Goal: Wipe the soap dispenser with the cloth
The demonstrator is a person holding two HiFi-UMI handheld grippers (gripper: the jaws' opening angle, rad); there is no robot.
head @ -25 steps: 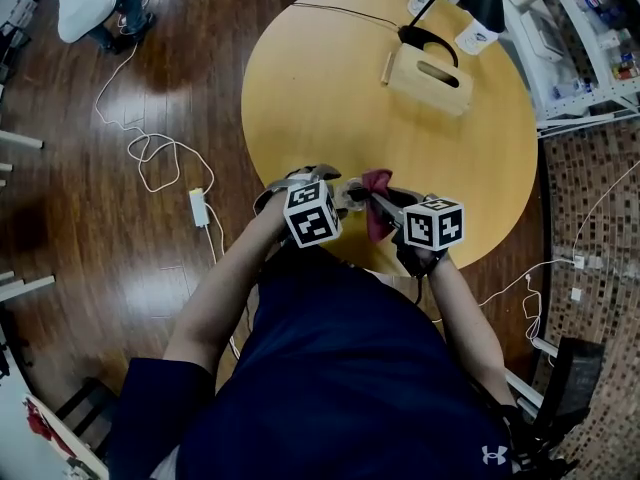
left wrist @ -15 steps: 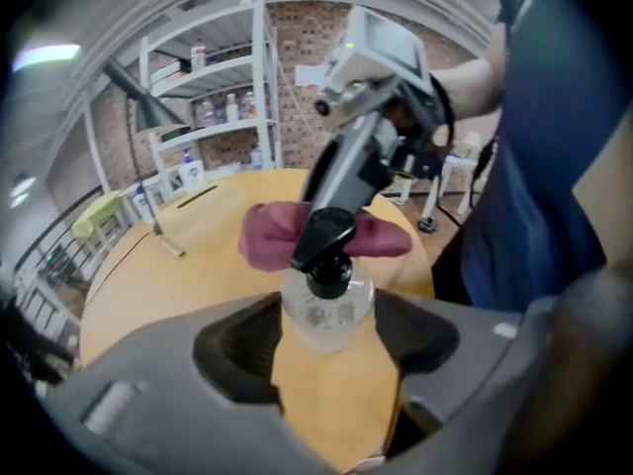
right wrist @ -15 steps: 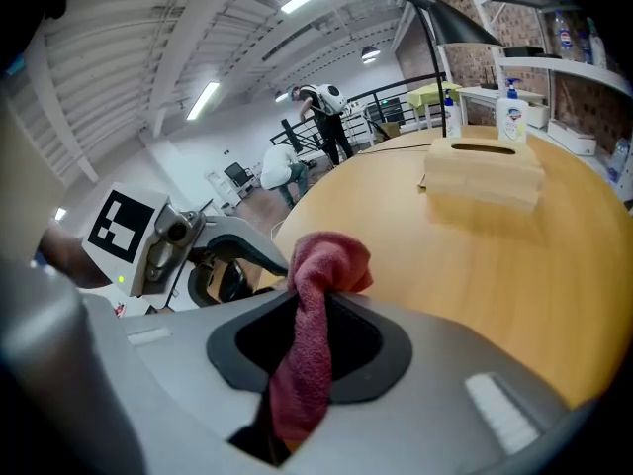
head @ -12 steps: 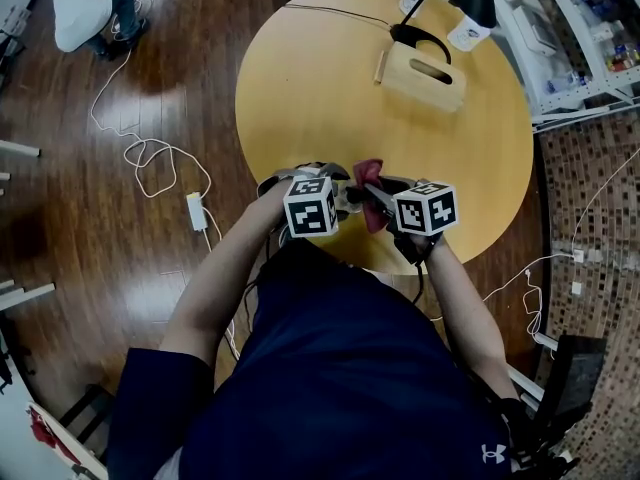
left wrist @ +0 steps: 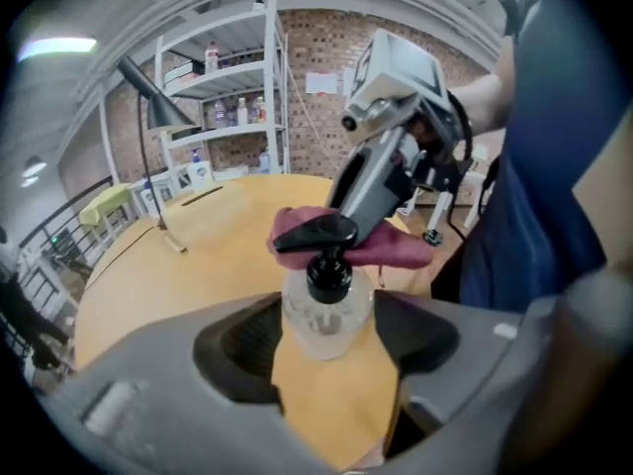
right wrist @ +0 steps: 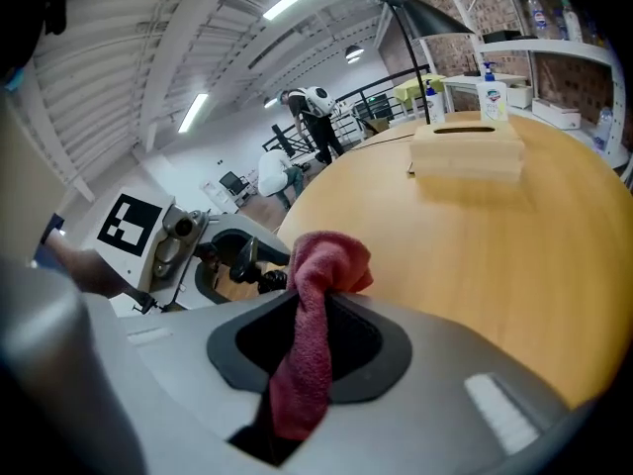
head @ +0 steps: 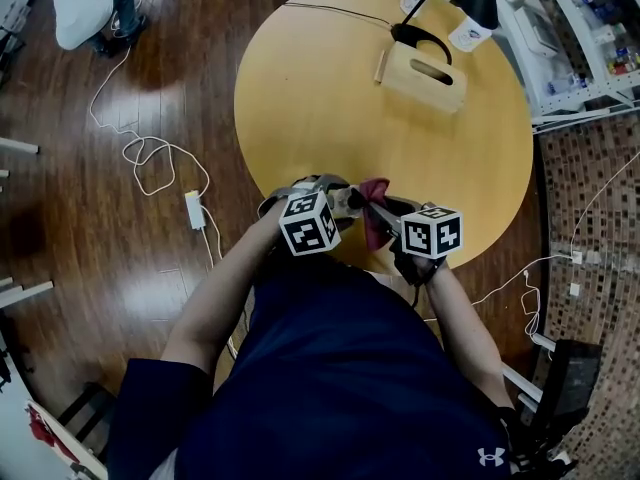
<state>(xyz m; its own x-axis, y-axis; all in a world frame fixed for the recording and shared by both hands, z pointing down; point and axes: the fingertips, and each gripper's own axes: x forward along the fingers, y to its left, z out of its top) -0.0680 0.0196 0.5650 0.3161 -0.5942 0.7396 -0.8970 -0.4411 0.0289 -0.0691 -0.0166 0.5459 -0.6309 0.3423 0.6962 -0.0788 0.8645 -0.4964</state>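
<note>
Left gripper view is filled by the left gripper [left wrist: 326,349], whose jaws are clamped on the clear body of the soap dispenser [left wrist: 326,310]. The bottle is held upright above the near edge of the round table [head: 330,98], with its black pump head [left wrist: 318,236] free above the pads. Just beyond the pump head, the red cloth [right wrist: 321,265] is bunched and pinched between the closed jaws of the right gripper [right wrist: 307,349], and a loose tail trails back between them. The cloth appears to be pressed against the spout, though real contact is hard to judge from this angle. For a good wipe, the bottle should be kept steady while the cloth is drawn round the pump head and neck. Only light pressure should be used, so that no soap is pumped out. Both grippers are tilted downward and angled towards each other, close in front of the person's body, with the forearms bent inward.
</note>
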